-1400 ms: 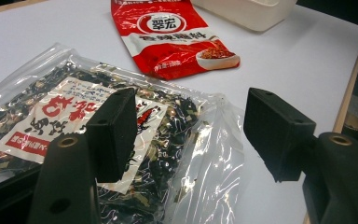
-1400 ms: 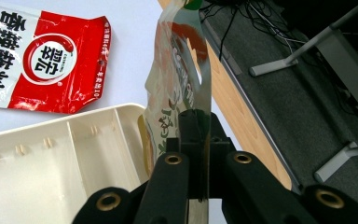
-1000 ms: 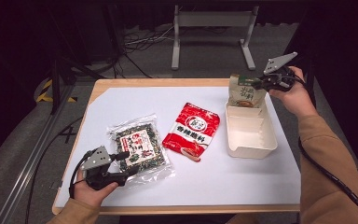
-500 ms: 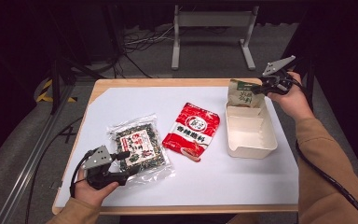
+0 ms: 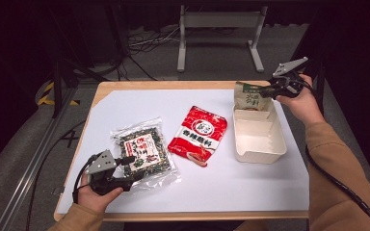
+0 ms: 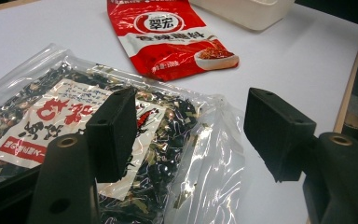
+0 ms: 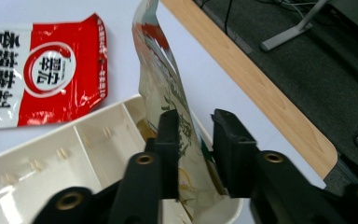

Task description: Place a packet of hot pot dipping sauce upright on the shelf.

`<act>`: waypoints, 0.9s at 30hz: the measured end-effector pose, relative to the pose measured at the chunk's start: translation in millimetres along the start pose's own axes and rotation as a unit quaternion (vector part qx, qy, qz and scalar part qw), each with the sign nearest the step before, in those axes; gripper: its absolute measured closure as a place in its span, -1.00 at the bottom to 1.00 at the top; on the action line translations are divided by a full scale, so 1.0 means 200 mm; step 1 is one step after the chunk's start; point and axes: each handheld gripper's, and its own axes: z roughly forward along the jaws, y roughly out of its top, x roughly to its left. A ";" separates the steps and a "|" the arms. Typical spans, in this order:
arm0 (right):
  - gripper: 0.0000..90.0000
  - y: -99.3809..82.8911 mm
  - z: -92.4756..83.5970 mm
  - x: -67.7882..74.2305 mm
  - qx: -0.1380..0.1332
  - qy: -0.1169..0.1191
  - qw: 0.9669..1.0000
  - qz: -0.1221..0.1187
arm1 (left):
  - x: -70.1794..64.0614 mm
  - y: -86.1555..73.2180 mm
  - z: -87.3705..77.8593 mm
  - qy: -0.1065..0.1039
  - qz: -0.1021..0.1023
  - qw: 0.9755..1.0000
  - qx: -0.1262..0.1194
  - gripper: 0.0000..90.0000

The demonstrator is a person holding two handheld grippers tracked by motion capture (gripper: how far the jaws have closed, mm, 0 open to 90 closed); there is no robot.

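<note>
A green and beige packet [image 5: 252,98] stands upright in the far end of the cream tray [image 5: 258,156]. My right gripper [image 5: 269,90] is at its right top edge. In the right gripper view the packet [image 7: 161,79] rises between the jaws of that gripper [image 7: 196,126], which have just been opening; a gap shows on the right jaw's side. My left gripper [image 5: 131,167] rests open at the near edge of a clear seaweed packet [image 5: 144,151]. Its jaws [image 6: 191,121] stand wide over the packet's [image 6: 51,121] clear corner.
A red seasoning packet [image 5: 198,134] lies flat between the seaweed packet and the tray. White paper [image 5: 221,187] covers the wooden table. The table's far right corner [image 7: 307,144] is close behind the tray. A metal stand [image 5: 219,29] is on the floor beyond.
The right gripper's jaws have parted from the green packet's top, and the packet stays standing in the tray. The left gripper has not moved.
</note>
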 end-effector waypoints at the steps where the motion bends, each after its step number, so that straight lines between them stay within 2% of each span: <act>1: 0.35 0.00 -0.01 0.00 -0.006 -0.008 1.000 0.003 | 0.00 0.00 0.00 -0.001 -0.001 1.000 0.000 -0.22; 5: 0.21 -0.01 -0.03 0.00 -0.019 -0.018 1.000 0.010 | 0.00 0.00 0.01 -0.002 -0.001 1.000 -0.001 -0.22; 7: 0.10 -0.01 -0.05 0.01 -0.028 -0.030 0.999 0.010 | 0.00 0.01 0.01 -0.003 0.001 1.000 0.001 -0.22; 13: -0.05 0.01 -0.13 0.04 -0.058 -0.050 0.997 0.014 | 0.00 0.01 0.02 -0.007 0.000 1.000 0.001 -0.22; 21: -0.08 0.06 -0.21 0.11 -0.093 -0.058 0.993 0.052 | 0.01 0.02 0.02 -0.005 -0.001 1.000 -0.003 -0.22; 22: -0.11 0.07 -0.23 0.14 -0.107 -0.056 0.990 0.071 | 0.01 0.02 0.02 -0.006 -0.001 1.000 -0.003 -0.22; 23: -0.11 0.07 -0.23 0.14 -0.107 -0.056 0.990 0.071 | 0.01 0.02 0.02 -0.006 0.001 1.000 -0.003 -0.22; 24: -0.10 0.08 -0.24 0.18 -0.122 -0.051 0.987 0.087 | 0.01 0.02 0.03 -0.007 0.002 1.000 -0.001 -0.22; 27: -0.08 0.10 -0.25 0.21 -0.131 -0.045 0.986 0.092 | 0.01 0.02 0.03 -0.006 0.003 1.000 0.000 -0.22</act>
